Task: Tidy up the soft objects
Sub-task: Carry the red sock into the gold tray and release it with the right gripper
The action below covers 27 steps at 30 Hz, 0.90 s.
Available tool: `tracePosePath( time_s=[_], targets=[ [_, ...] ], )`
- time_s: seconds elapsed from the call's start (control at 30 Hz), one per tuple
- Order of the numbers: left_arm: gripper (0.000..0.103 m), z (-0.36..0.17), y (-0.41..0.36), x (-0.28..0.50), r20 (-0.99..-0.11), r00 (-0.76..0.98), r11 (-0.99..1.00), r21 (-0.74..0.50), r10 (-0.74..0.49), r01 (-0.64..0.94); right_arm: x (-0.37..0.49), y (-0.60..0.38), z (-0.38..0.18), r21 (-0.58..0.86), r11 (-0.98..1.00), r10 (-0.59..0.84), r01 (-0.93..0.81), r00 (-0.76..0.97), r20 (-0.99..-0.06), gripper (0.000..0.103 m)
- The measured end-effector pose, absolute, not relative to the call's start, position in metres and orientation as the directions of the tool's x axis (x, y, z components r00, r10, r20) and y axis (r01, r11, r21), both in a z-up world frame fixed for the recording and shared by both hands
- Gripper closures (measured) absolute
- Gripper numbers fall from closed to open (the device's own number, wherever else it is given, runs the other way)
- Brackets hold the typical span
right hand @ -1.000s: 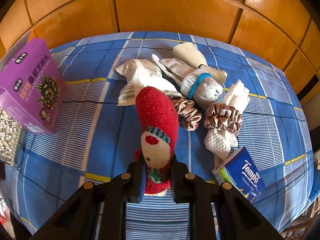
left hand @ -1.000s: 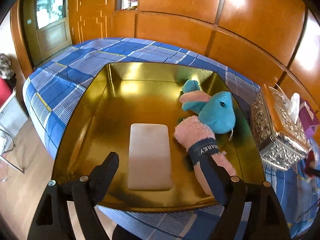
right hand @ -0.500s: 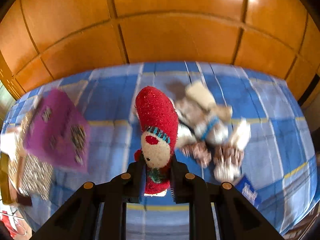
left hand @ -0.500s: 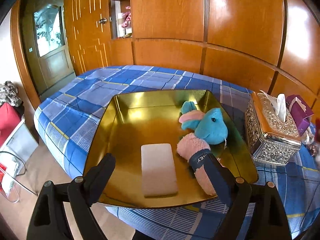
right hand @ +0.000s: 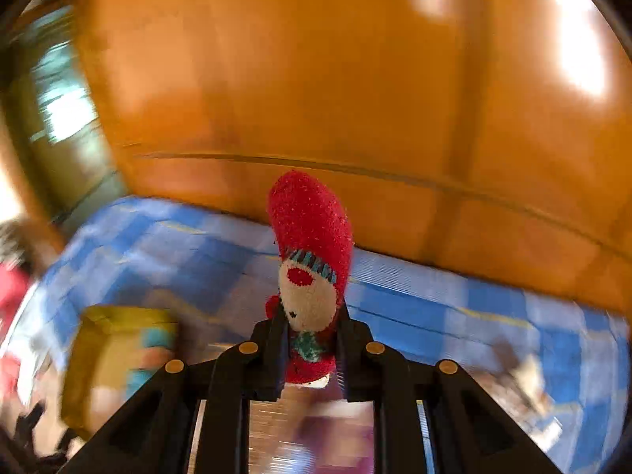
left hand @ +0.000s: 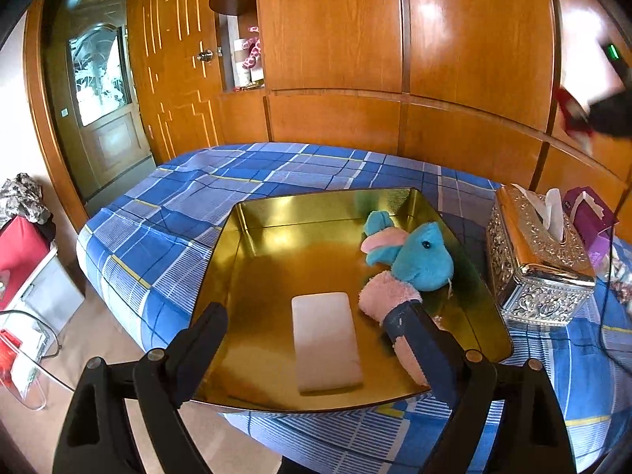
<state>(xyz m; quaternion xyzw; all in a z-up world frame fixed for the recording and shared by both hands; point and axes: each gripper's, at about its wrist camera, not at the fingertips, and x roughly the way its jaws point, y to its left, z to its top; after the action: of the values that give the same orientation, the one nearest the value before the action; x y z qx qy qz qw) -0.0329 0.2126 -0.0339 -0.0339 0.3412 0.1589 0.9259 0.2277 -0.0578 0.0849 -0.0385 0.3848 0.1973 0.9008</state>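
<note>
A gold tray [left hand: 252, 245] lies on the blue plaid bed. In it are a pale pink pad [left hand: 324, 339] and a fuzzy pink sock with a blue plush animal head [left hand: 422, 256]. My left gripper [left hand: 312, 316] hangs open over the tray's near edge. Its right finger crosses in front of the pink sock's cuff, and nothing sits between the pads. My right gripper [right hand: 311, 324] is shut on a red snowman sock [right hand: 312, 229], held in the air above the bed. In the left wrist view that gripper is a dark blur with red [left hand: 572, 118] at the upper right.
A silver embossed tissue box [left hand: 537, 268] stands right of the tray, with a purple box [left hand: 588, 217] behind it. Wooden wall panels and a door [left hand: 102, 110] close off the back. The bed's left edge drops to the floor, where a red bag [left hand: 19, 249] sits.
My right gripper has lifted the red sock off the bed and swung left, away from the pile of soft things and towards the tray. My left gripper rose and drew back slightly.
</note>
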Motion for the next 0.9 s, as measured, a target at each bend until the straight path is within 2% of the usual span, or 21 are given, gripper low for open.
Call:
tracePosePath(
  time_s=[0.17, 0.3, 0.57, 0.67, 0.83, 0.9],
  targets=[
    [0.013, -0.034, 0.222, -0.036, -0.645, 0.710, 0.941, 0.044, 0.283, -0.335, 0.170, 0.047, 0.069, 0.118, 0.712, 0.544, -0.692, 0.438, -0.715, 0.085],
    [0.013, -0.035, 0.237, -0.039, -0.646, 0.702, 0.930, 0.036, 0.300, -0.365, 0.130, 0.107, 0.033, 0.119, 0.574, 0.568, -0.810, 0.290, -0.770, 0.085],
    [0.013, -0.036, 0.264, -0.045, -0.646, 0.684, 0.897, 0.002, 0.339, -0.442, 0.124, 0.169, -0.040, 0.150, 0.591, 0.484, -0.792, 0.200, -0.852, 0.085],
    [0.013, -0.033, 0.260, -0.047, -0.639, 0.691, 0.901, 0.007, 0.338, -0.434, 0.129, 0.182, -0.068, 0.110, 0.643, 0.418, -0.758, 0.227, -0.880, 0.081],
    [0.010, -0.022, 0.253, -0.051, -0.602, 0.715, 0.905, 0.028, 0.354, -0.425, 0.132, 0.180, -0.078, 0.103, 0.677, 0.401, -0.729, 0.249, -0.882, 0.066],
    [0.010, -0.020, 0.251, -0.051, -0.597, 0.718, 0.906, 0.034, 0.357, -0.422, 0.131, 0.174, -0.075, 0.113, 0.687, 0.410, -0.718, 0.255, -0.876, 0.063]
  ],
)
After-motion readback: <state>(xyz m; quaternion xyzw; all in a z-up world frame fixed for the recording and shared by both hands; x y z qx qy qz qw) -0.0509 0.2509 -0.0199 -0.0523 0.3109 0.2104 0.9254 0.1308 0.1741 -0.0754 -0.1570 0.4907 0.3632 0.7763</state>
